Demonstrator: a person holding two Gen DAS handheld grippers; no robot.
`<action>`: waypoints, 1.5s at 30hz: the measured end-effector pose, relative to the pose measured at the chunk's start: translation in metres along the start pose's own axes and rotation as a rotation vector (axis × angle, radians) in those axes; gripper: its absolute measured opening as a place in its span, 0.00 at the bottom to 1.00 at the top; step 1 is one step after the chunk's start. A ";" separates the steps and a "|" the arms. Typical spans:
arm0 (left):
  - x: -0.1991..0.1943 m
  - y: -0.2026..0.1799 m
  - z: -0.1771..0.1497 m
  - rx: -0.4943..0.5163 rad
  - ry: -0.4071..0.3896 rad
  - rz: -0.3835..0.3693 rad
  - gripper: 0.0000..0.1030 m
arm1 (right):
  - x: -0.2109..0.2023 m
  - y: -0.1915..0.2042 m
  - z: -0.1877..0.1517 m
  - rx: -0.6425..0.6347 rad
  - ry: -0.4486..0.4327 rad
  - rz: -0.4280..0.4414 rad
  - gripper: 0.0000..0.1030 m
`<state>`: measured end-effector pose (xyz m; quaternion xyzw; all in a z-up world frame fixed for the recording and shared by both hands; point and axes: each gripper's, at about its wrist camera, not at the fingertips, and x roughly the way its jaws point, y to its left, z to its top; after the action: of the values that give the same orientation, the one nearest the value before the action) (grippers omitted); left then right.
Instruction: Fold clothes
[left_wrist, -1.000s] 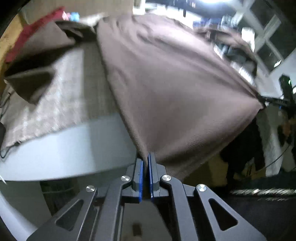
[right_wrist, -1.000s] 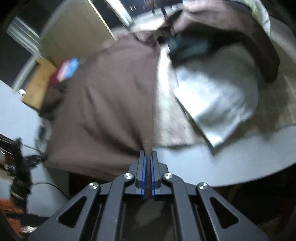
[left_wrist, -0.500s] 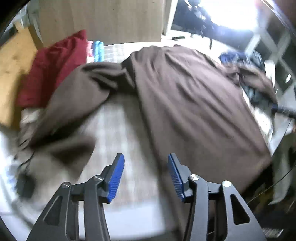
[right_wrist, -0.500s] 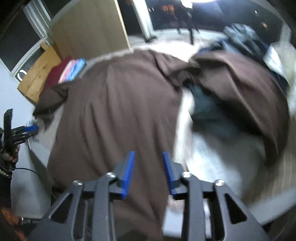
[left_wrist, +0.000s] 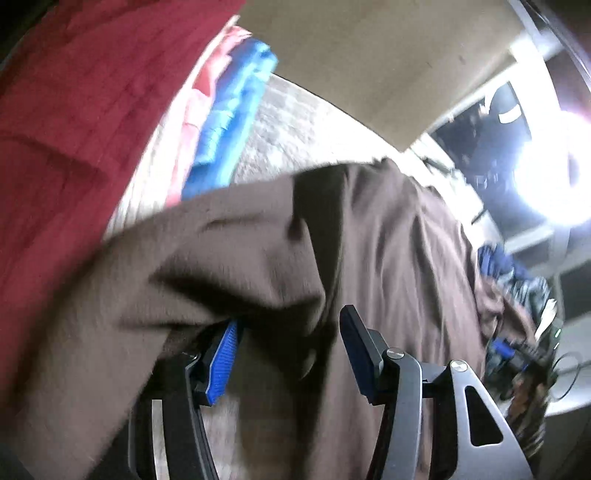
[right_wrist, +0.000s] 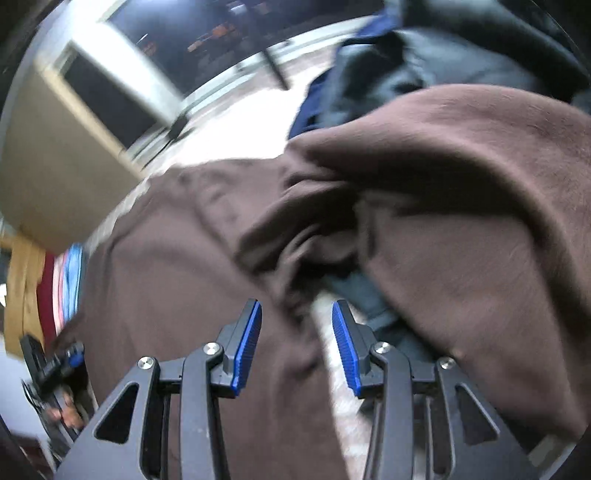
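Note:
A large brown garment (left_wrist: 388, 251) lies spread over the table. Its left sleeve (left_wrist: 192, 258) bulges up just ahead of my left gripper (left_wrist: 288, 332), which is open, with brown cloth lying between and over its fingers. In the right wrist view the brown garment (right_wrist: 177, 280) fills the middle, and its right sleeve (right_wrist: 461, 206) arches over a dark garment. My right gripper (right_wrist: 295, 325) is open just above the armpit folds, holding nothing.
A red garment (left_wrist: 62, 122) and a folded pink and blue stack (left_wrist: 229, 110) lie at the left. Dark blue and black clothes (right_wrist: 424, 62) are piled at the right. The pale checked table cover (left_wrist: 291, 125) shows beyond the brown garment.
Both grippers were shut on the brown garment's lower edge; they let go, opened, and moved forward over it to the sleeves on either side.

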<state>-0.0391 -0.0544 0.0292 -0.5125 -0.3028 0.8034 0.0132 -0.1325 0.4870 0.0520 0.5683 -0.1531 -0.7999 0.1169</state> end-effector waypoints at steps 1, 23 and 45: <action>-0.005 -0.003 0.000 0.009 -0.014 0.003 0.45 | 0.001 -0.005 0.005 0.024 -0.008 0.002 0.38; -0.050 -0.037 -0.017 0.237 -0.020 0.299 0.26 | -0.014 0.016 0.046 -0.455 0.120 -0.185 0.03; 0.106 -0.137 0.140 0.324 0.147 0.068 0.42 | 0.111 0.163 0.135 -0.615 0.072 0.206 0.47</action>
<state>-0.2454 0.0264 0.0521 -0.5708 -0.1503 0.8021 0.0905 -0.2942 0.3109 0.0584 0.5157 0.0433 -0.7722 0.3686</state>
